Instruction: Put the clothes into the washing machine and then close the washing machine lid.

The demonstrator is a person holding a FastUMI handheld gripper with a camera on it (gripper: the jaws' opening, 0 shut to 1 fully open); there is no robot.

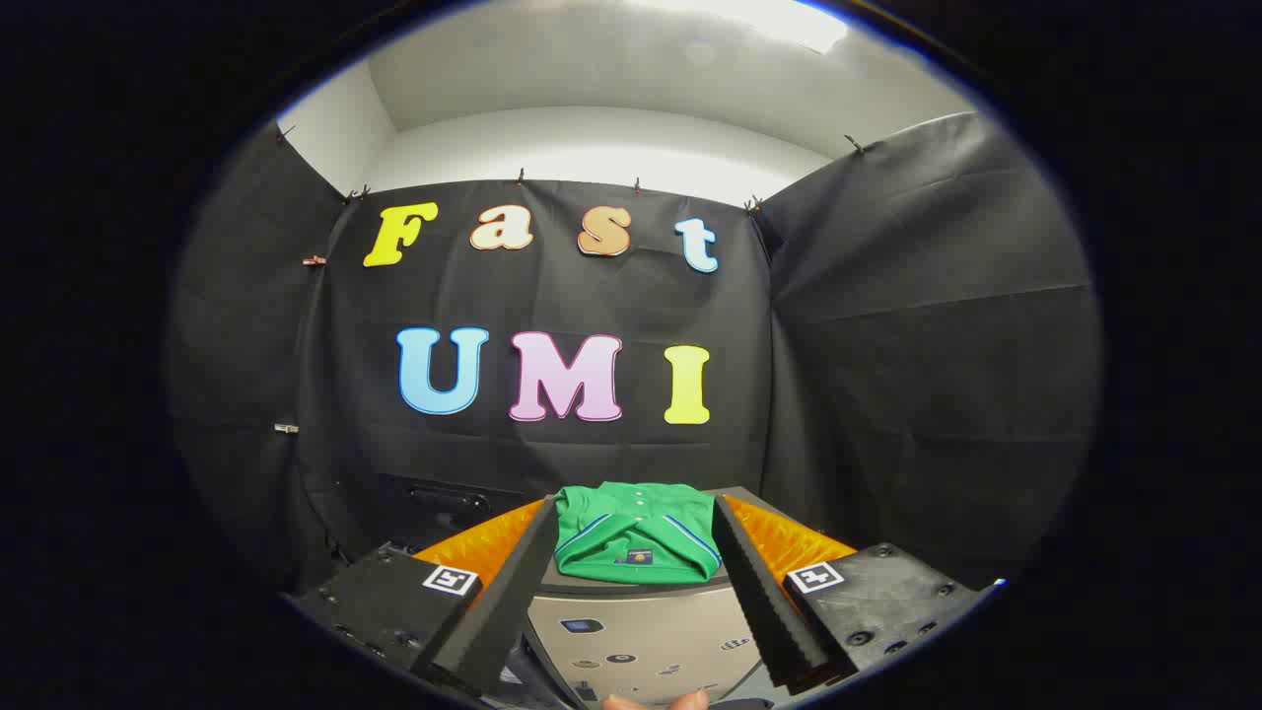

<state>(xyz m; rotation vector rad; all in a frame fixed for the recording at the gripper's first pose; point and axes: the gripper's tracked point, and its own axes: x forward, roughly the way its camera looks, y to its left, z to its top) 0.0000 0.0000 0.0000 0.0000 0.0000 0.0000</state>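
A folded green shirt (636,537) with blue-and-white trim lies on the dark top of the washing machine (641,641), whose pale control panel faces me below it. My gripper (631,518) is open, its two fingers spread to either side of the shirt without touching it. The shirt sits between the fingertips and just beyond them. I cannot make out the machine's lid from here.
The booth's black cloth wall hangs close behind the machine and wraps round to the right. A dark box-like object (449,503) stands behind the machine on the left. A fingertip of a person's hand (656,701) peeks in below the panel.
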